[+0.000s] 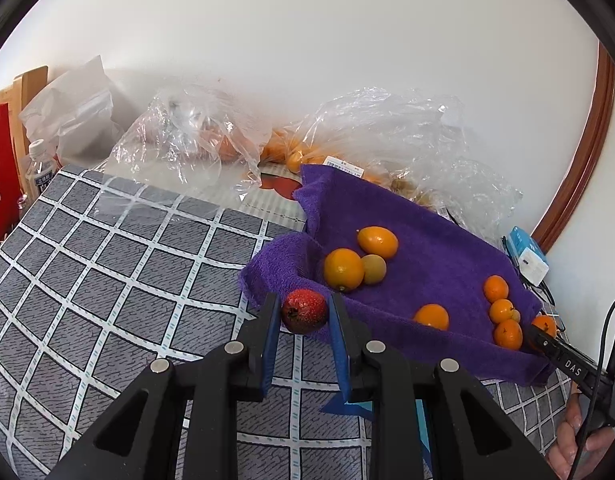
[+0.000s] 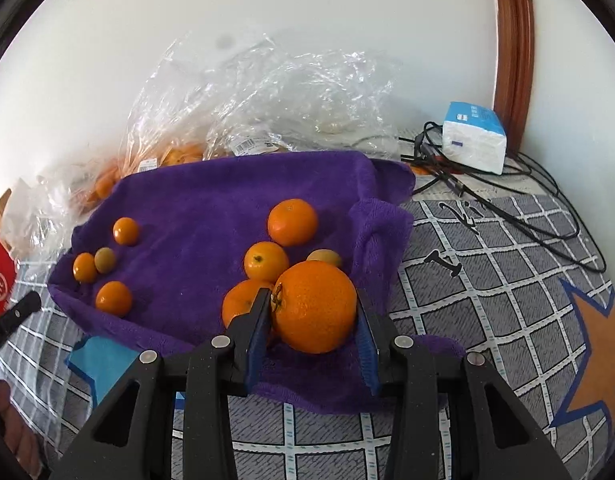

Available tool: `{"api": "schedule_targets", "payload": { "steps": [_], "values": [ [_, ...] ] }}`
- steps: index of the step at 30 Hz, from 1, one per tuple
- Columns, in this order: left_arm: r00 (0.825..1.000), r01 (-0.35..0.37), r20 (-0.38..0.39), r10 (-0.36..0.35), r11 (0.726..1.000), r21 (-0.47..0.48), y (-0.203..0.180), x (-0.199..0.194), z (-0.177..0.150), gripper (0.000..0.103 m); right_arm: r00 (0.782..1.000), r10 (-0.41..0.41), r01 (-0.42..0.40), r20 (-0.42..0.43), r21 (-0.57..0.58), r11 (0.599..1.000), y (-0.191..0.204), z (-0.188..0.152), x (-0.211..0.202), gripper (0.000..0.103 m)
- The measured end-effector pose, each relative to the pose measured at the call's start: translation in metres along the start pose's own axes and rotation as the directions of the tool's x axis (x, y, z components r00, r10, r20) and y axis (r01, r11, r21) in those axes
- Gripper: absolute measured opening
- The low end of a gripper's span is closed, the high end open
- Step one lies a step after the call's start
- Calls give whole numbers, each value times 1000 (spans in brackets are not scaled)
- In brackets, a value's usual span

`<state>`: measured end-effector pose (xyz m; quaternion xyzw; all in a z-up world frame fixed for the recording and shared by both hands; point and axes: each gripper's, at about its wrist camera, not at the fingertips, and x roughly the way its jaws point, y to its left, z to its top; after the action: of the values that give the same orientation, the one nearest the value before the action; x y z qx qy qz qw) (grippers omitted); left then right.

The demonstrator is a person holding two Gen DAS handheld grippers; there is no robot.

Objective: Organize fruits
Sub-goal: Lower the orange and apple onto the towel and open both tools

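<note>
The right gripper (image 1: 545,334), marked "DAS", clamps a large orange (image 2: 314,306), stem facing left; the left gripper (image 1: 303,312) clamps a red fruit (image 1: 304,311), calyx pointing left.

Bright, even daylight; white wall (image 1: 307,40) nearly overexposed; soft shadows under fruit; strong fisheye bending, dark vignetted corners; focus was sharp
</note>
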<state>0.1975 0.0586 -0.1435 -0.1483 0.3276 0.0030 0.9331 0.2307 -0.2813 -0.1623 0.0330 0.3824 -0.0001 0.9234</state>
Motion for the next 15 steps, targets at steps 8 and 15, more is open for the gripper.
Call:
{"api": "schedule_targets", "payload": {
  "steps": [8,15],
  "values": [
    [998,39,-51,-39,999,8,-4,7,-3,23,999,41,-41,12,-2,999,2,-6,-3,50],
    [995,73,-70,-73,997,-2,-11,-1,10,23,997,73,-74,32,50,996,-5,-5,-14,55]
  ]
}}
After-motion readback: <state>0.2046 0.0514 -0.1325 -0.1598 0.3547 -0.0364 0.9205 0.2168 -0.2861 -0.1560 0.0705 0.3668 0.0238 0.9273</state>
